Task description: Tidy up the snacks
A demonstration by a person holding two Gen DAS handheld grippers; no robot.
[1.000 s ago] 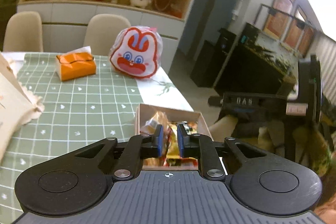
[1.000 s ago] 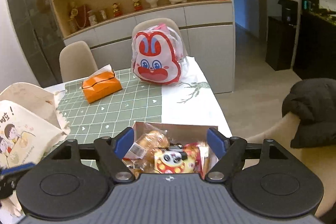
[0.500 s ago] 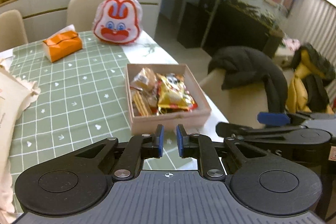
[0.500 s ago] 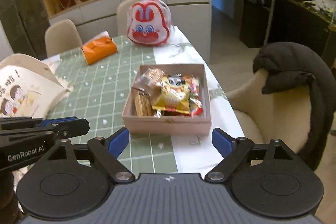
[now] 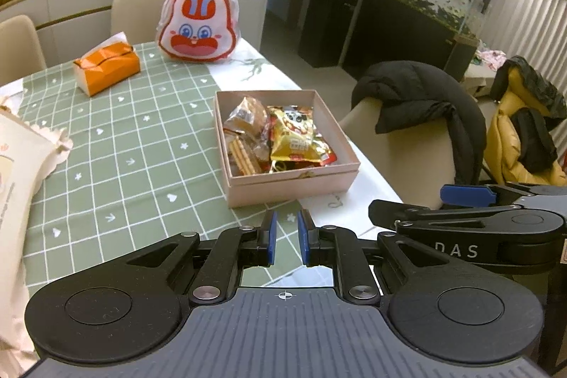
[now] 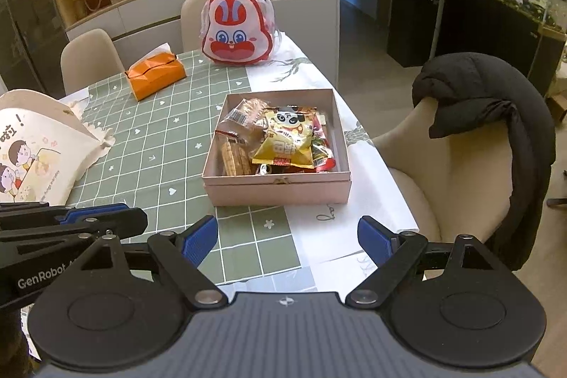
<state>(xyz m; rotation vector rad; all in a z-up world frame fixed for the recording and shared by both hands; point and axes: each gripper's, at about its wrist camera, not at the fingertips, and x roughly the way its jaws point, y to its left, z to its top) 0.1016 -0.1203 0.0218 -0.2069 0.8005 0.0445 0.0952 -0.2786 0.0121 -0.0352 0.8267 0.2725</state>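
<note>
While snacks (image 6: 280, 137) sit piled in pink box (image 6: 278, 190) near table edge, nothing loose on tablecloth (image 6: 159, 144): seems nearly done. Left gripper (image 5: 285, 238) nearly closed, empty. Right gripper (image 6: 287, 238) just widened, empty, short of box.

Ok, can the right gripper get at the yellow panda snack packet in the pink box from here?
Probably yes. The right gripper is open and empty, and the yellow panda packet lies on top in the lidless pink box just ahead, with only bare tablecloth between them.
</note>
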